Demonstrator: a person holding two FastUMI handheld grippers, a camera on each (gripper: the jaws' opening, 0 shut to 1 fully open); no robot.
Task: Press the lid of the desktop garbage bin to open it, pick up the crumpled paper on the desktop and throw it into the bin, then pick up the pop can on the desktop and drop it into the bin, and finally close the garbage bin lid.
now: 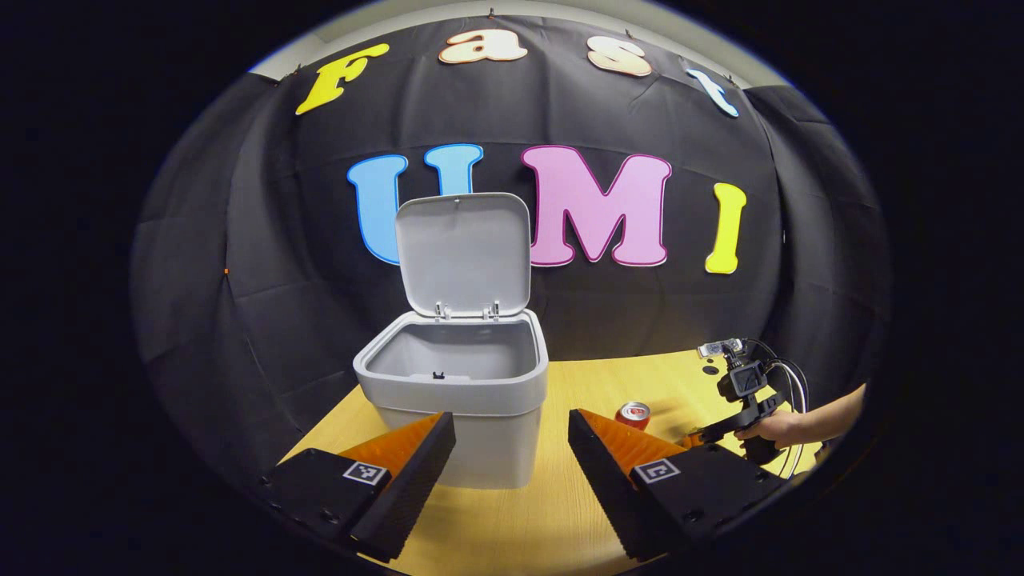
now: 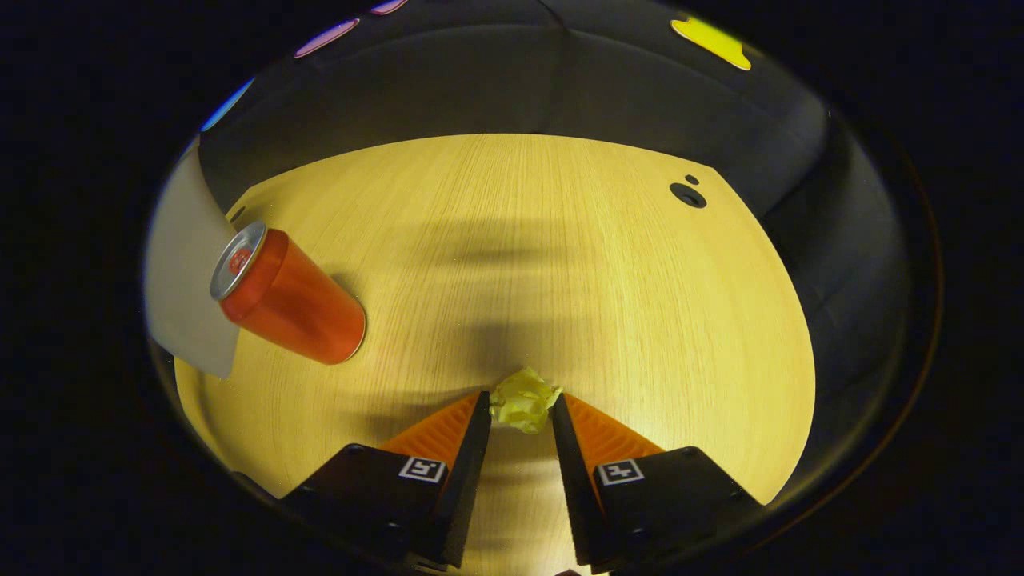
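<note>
The grey garbage bin (image 1: 460, 384) stands on the wooden table with its lid (image 1: 464, 252) swung upright, and its inside looks empty. My left gripper (image 1: 512, 418) hovers in front of the bin, open, with nothing between its fingers. The red pop can (image 1: 632, 414) stands upright to the right of the bin; in the right gripper view the can (image 2: 288, 300) is at the left. My right gripper (image 2: 520, 400) points down at the table, and both fingertips press on the yellow crumpled paper (image 2: 524, 406). Farther right in the left gripper view, a hand holds the right gripper (image 1: 748, 400) low over the table.
The bin's wall (image 2: 188, 280) shows at the left edge behind the can. Two dark round holes (image 2: 688, 194) sit in the tabletop (image 2: 560, 264) near the far right corner. Black cloth walls close off the table's back and sides.
</note>
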